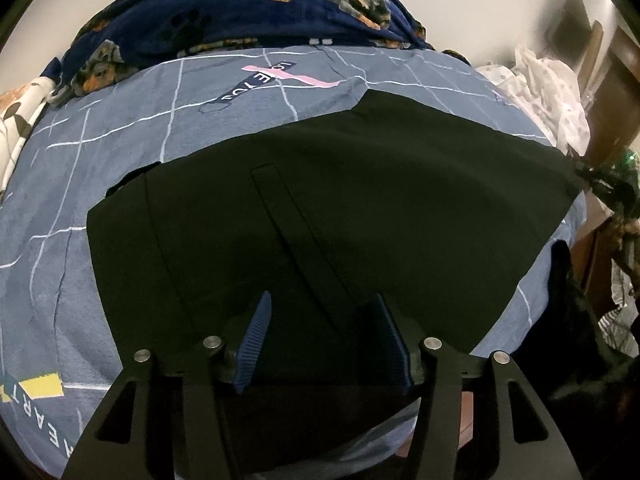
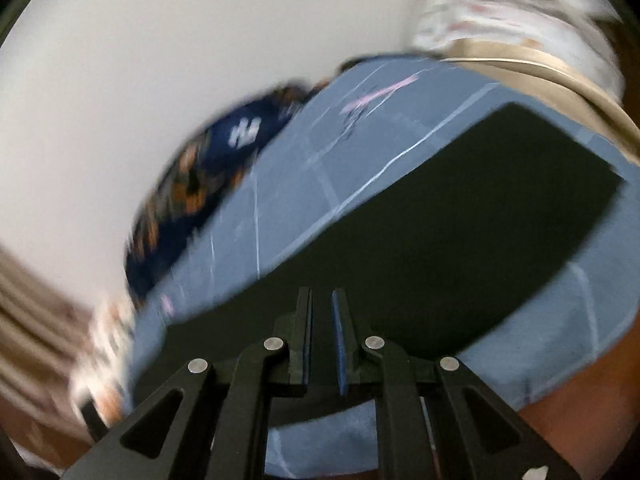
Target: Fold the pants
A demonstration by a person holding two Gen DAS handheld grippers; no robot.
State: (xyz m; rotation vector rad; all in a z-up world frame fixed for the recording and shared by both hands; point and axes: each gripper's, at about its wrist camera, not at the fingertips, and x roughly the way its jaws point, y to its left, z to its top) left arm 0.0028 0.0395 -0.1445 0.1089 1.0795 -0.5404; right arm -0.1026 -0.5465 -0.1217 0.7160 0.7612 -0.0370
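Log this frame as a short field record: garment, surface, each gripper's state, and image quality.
garment: black pants, spread flat
surface: blue grid-print bedsheet
background: dog-print blanket bunched at the far edge of the bed
left gripper: open over the pants, nothing between the fingers
right gripper: nearly closed over the pants; grip on fabric cannot be told
image quality: left view sharp, right view motion-blurred

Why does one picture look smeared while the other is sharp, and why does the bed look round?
Right wrist view: motion blur streaks the dark blue dog-print blanket and the blue grid-patterned bedsheet. Left wrist view: sharp, but the black pants are so dark that little detail shows. Both views: the fisheye lens bows the flat bed into a dome.
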